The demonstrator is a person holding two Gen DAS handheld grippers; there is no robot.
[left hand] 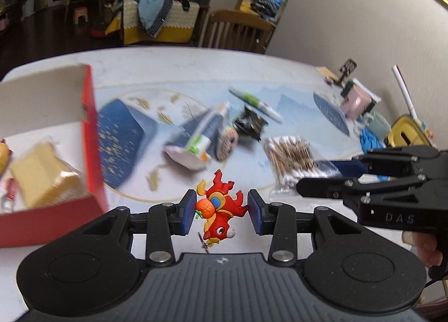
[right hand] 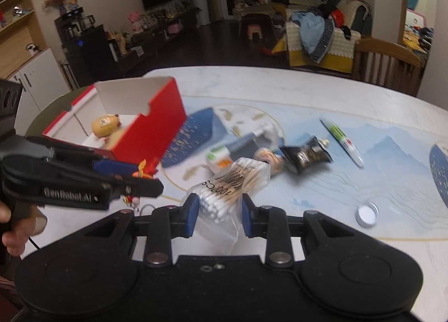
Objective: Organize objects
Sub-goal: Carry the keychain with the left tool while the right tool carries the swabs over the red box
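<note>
My left gripper (left hand: 221,211) is shut on a red cartoon animal keychain (left hand: 224,198), held upside down above the table with its ring dangling. In the right wrist view the left gripper (right hand: 145,175) hovers beside a red cardboard box (right hand: 156,131), the red keychain (right hand: 148,168) peeking from its tips. My right gripper (right hand: 219,214) is shut on a clear bag of cotton swabs (right hand: 224,193), lifted off the mat. From the left wrist view the right gripper (left hand: 324,176) comes in from the right, at the bag of cotton swabs (left hand: 288,159).
The open red box (left hand: 92,139) holds a yellow packet (left hand: 42,173) and a yellow plush toy (right hand: 105,124). On the blue-patterned mat lie a toothpaste tube (left hand: 207,131), a black packet (right hand: 308,153), a green-white marker (right hand: 343,139) and a white cap (right hand: 367,214). A wooden chair (left hand: 238,30) stands behind the table.
</note>
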